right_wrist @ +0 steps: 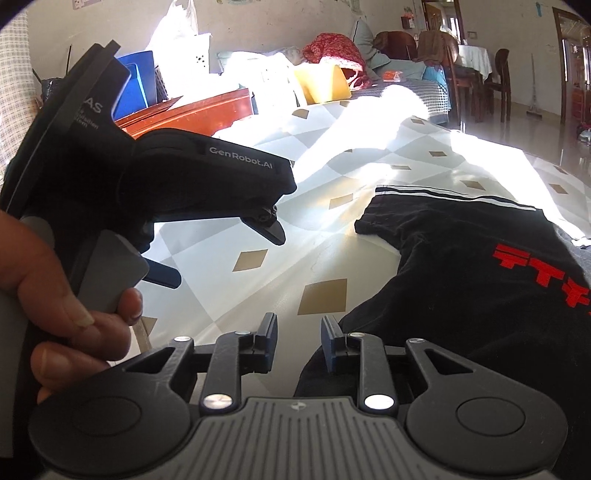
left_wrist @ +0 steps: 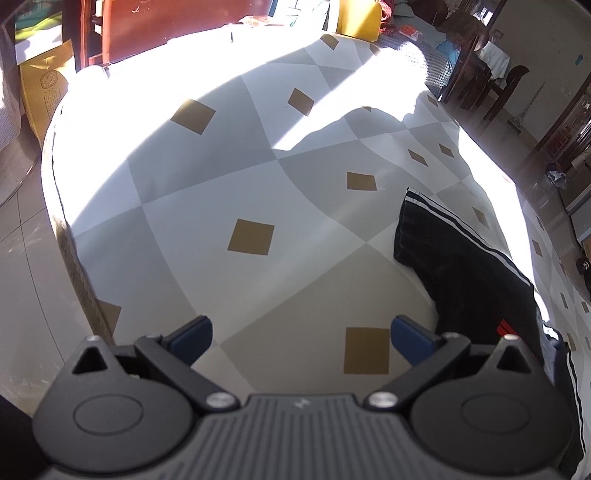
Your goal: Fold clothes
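A black garment (left_wrist: 461,266) with white side stripes and a red print (right_wrist: 535,266) lies spread on the right part of a bed covered by a grey, white and gold checked sheet (left_wrist: 221,166). My left gripper (left_wrist: 301,328) hovers open over bare sheet, left of the garment, with nothing between its blue pads. In the right wrist view the left gripper (right_wrist: 218,254) appears held by a hand (right_wrist: 74,317) at the left. My right gripper (right_wrist: 300,328) stands at the garment's (right_wrist: 461,295) near left edge with a narrow gap between its fingers; nothing is pinched.
The bed's left edge (left_wrist: 70,240) drops to a tiled floor (left_wrist: 26,258). A yellow cushion (right_wrist: 321,85), a red-brown wooden board (left_wrist: 166,26) and piled cloth stand at the head. Chairs and a table (right_wrist: 472,66) are at the back right.
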{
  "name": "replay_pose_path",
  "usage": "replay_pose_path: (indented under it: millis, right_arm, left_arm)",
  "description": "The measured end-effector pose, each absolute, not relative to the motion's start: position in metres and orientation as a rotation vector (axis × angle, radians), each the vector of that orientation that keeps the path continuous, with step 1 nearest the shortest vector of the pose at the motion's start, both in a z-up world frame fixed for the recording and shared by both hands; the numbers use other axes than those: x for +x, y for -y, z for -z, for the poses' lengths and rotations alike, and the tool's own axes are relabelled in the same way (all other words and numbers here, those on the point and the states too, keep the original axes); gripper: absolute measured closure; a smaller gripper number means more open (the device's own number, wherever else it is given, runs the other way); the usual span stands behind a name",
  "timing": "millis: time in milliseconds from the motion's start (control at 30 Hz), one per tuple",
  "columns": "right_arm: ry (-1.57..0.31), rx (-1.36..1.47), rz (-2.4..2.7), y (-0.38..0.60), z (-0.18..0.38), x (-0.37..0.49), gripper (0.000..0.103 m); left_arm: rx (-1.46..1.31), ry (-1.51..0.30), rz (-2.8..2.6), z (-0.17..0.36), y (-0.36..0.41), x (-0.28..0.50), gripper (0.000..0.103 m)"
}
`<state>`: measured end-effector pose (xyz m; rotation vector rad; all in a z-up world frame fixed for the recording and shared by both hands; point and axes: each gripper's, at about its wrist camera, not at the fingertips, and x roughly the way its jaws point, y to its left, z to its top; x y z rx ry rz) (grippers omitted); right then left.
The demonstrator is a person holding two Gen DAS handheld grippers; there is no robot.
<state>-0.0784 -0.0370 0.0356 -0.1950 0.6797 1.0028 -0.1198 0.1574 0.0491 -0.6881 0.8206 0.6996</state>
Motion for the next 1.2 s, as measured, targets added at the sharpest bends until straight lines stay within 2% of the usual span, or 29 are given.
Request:
replay_pose_path:
  millis: [233, 567, 700, 767, 867, 933, 967, 1000, 1067, 1200]
  right_arm:
    - [-0.632, -0.298, -0.978, 0.015, -0.032, -0.061, 0.077]
    - [-0.732, -0.291, -0.827, 0.03, -0.009, -0.039, 0.076]
    - [-0.732, -0.313, -0.826, 0.026, -0.01, -0.043, 0.068]
    - [-0.725, -0.334, -0.827, 0.022, -0.009, -0.047, 0.06]
    - [-0.685, -0.405, -0.832, 0.014, -0.006, -0.054, 0.059]
    - [-0.655, -0.437, -0.837, 0.012, -0.003, -0.058, 0.063]
    - [-0.658, -0.427, -0.839, 0.011, -0.003, -0.057, 0.074]
    - [-0.67, -0.408, -0.836, 0.011, -0.003, -0.054, 0.076]
    - [-0.69, -0.373, -0.811, 0.012, -0.003, -0.048, 0.091]
    - [-0.797, -0.136, -0.879, 0.019, -0.003, -0.031, 0.093]
  left_arm:
    - [-0.717, -0.844, -0.693, -0.044, -0.159, -0.117, 0.0]
    - [-0.745, -0.864, -0.664, -0.038, -0.156, -0.108, 0.0]
    - [-0.755, -0.867, -0.664, -0.037, -0.157, -0.107, 0.0]
    - [-0.757, -0.865, -0.666, -0.037, -0.157, -0.107, 0.0]
    - [-0.758, -0.866, -0.669, -0.036, -0.158, -0.107, 0.0]
    - [-0.763, -0.867, -0.671, -0.036, -0.159, -0.108, 0.0]
    - [-0.765, -0.867, -0.672, -0.035, -0.16, -0.108, 0.0]
    - [-0.768, -0.867, -0.673, -0.035, -0.16, -0.108, 0.0]
    - [-0.769, -0.864, -0.676, -0.036, -0.161, -0.109, 0.0]
    - [-0.732, -0.844, -0.68, -0.042, -0.159, -0.107, 0.0]
